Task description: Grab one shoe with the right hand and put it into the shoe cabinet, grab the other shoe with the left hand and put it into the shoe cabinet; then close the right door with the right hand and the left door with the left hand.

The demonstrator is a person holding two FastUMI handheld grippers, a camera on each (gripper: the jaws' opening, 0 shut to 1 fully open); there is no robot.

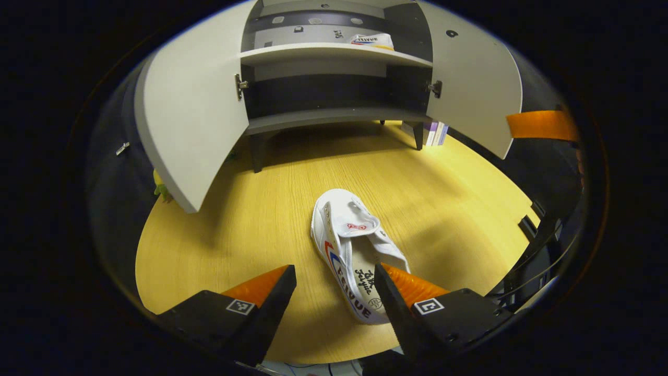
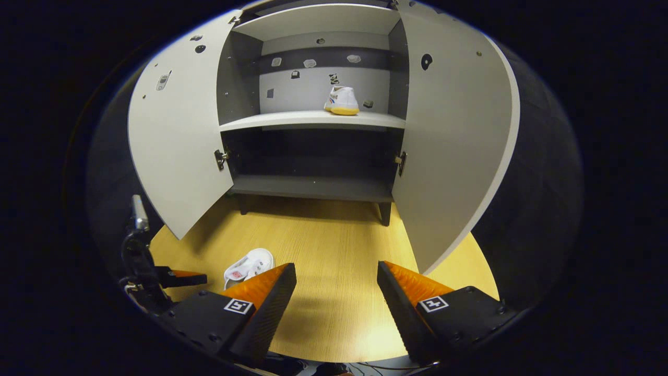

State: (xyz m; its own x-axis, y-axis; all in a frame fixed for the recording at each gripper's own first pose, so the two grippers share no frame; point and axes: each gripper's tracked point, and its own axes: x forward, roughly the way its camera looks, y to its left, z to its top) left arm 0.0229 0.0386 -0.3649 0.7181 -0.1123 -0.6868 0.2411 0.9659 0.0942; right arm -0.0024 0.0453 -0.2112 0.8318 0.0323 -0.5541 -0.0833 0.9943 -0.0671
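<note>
1. Wood-grain tabletop (image 1: pixel 250 224), yellowish, carries the shoe cabinet (image 2: pixel 313 121) at its far side; dark booth wall behind.
2. Cabinet: both doors swung wide. Left door (image 2: pixel 177 141) and right door (image 2: pixel 454 151) flank the opening; upper and lower shelf exposed.
3. Shoe no. 1 (image 2: pixel 342 101): white, on upper shelf, right of centre, near back panel.
4. Shoe no. 2 (image 1: pixel 350 250): white, lying on tabletop in front of cabinet, well apart from it, heel end toward left gripper (image 1: pixel 335 274).
5. Left gripper: fingers spread wide, nothing held; right-hand finger overlaps shoe's heel edge in left gripper view, contact can't be confirmed.
6. Right gripper (image 2: pixel 336 271): fingers apart, empty, bare tabletop between them; faces cabinet opening.
7. Obstructions: right door edge hangs close beside right gripper. Small stack of books (image 1: pixel 434 133) by cabinet's right leg.
</note>
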